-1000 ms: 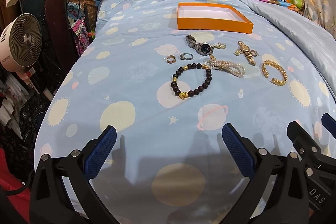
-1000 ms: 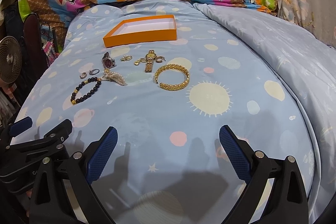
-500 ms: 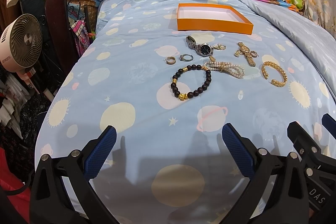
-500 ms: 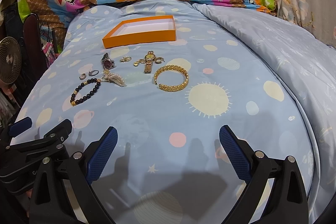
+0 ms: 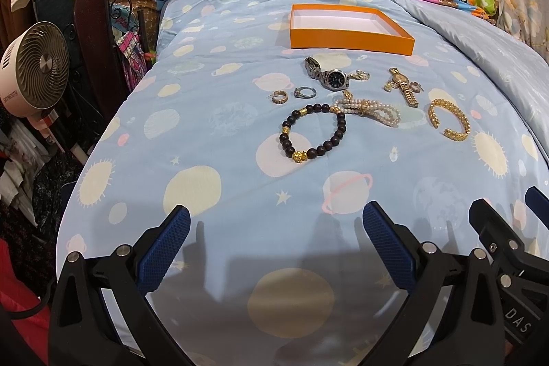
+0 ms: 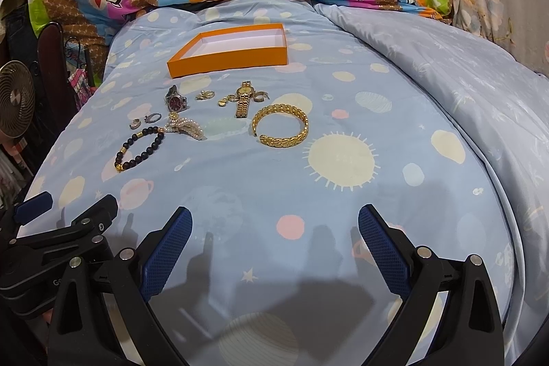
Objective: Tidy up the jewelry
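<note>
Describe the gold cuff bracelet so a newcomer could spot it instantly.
Start at the orange box on the blue bedspread. The jewelry lies in front of it; the gold cuff is the rightmost piece, a wide braided band with an open gap, beadless.

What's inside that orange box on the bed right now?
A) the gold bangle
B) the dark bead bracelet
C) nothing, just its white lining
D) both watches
C: the orange box shows only its bare white inside, while the gold bangle, dark bead bracelet and both watches lie on the blue bedsheet in front of it.
</note>
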A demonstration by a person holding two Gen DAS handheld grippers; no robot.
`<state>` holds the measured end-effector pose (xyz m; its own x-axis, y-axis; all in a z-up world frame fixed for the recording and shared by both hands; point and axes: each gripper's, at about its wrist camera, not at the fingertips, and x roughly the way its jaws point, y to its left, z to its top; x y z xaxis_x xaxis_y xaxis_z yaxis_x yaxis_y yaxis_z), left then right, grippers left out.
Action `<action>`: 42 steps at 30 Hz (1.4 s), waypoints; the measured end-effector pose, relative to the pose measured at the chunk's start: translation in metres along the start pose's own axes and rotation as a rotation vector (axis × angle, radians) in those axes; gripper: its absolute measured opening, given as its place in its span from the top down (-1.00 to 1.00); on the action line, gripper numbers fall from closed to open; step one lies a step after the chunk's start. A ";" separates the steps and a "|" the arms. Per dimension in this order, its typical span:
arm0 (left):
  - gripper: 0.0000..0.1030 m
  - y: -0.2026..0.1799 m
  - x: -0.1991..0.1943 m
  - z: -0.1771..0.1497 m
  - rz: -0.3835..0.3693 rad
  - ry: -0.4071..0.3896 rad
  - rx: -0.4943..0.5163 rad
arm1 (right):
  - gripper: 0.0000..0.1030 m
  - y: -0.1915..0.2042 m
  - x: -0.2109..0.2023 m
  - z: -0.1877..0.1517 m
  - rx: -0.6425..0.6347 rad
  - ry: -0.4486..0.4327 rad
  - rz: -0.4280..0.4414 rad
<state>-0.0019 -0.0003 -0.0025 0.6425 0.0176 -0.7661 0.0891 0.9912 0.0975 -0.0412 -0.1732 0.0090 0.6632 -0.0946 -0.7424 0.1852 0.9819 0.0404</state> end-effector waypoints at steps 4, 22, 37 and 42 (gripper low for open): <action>-0.91 0.000 0.000 0.000 0.000 0.000 0.000 | -0.87 -0.001 0.001 0.000 0.002 0.001 0.001; -0.91 0.003 0.005 -0.005 -0.011 0.016 -0.001 | -0.87 0.000 0.008 -0.004 0.004 0.018 0.013; -0.91 0.049 0.030 0.021 0.029 0.055 -0.116 | -0.86 -0.027 0.044 0.041 0.024 0.017 0.034; -0.91 0.046 0.042 0.035 -0.020 0.071 -0.115 | -0.75 -0.026 0.068 0.056 0.038 0.051 0.064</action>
<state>0.0555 0.0416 -0.0082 0.5853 0.0032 -0.8108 0.0108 0.9999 0.0118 0.0398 -0.2142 -0.0047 0.6371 -0.0221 -0.7704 0.1714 0.9786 0.1137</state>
